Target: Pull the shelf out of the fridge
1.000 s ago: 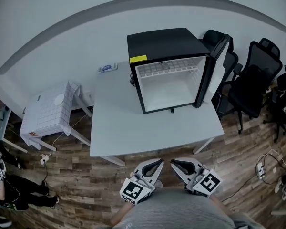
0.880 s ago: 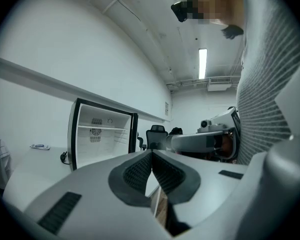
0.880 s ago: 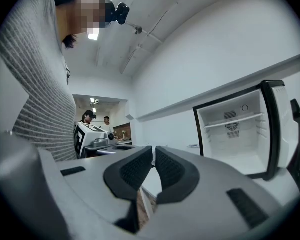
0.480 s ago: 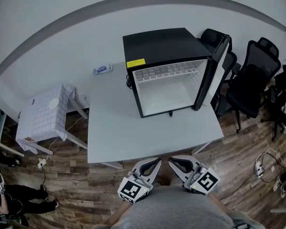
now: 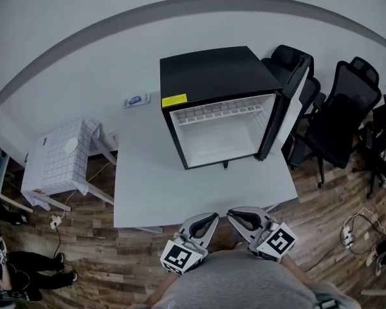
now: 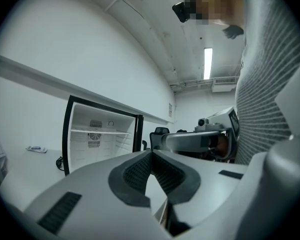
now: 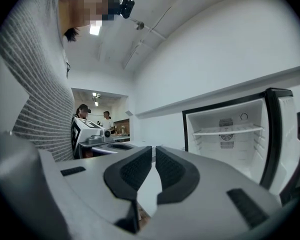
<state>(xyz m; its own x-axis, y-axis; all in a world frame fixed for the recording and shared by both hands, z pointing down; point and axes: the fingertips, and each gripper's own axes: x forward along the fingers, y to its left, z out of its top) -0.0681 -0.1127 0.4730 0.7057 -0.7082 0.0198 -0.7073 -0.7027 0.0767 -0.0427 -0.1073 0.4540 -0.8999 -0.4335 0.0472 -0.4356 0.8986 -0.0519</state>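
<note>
Though nearer the fridge [image 5: 213, 74] than before, left hand-held gripper [image 5: 210, 219] and right hand-held gripper [image 5: 235, 217] closed, empty.

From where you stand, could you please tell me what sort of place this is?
Probably an office or lab workroom: black swivel office chairs stand beside a plain white table carrying an open mini fridge, all on a wood-look floor.
</note>
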